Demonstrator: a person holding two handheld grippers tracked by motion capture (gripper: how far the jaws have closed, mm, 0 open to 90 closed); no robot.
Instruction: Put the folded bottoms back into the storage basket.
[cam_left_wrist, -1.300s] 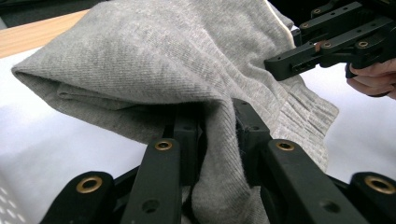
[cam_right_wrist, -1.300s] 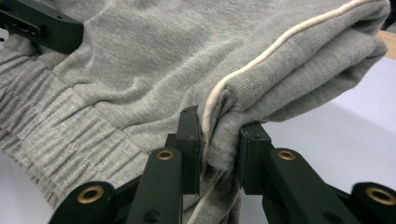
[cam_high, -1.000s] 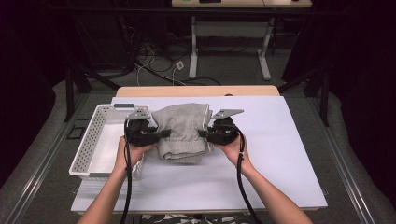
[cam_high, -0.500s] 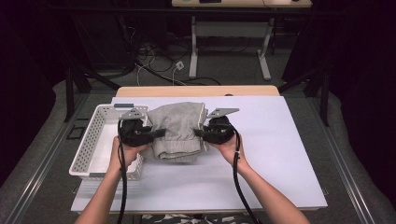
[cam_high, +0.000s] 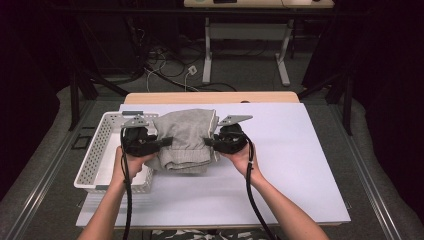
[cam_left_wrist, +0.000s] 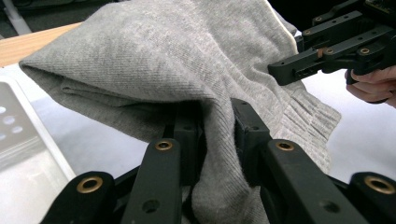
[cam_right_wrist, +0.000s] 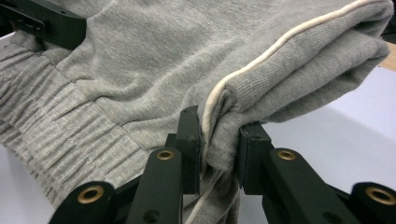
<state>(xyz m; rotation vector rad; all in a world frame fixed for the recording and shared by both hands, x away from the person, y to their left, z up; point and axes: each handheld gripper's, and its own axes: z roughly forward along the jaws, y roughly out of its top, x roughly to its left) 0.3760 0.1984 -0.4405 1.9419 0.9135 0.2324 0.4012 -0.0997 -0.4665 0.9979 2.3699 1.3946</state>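
At centre frame we hold a folded grey garment above the white surface. Our left gripper and right gripper each have their fingers clenched on opposite edges of the fabric. A white basket sits at left.

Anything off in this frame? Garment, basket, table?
Nothing stands out. The folded grey garment is gripped at each side by the left claw and right claw, beside the white basket. No spill or damage shows.
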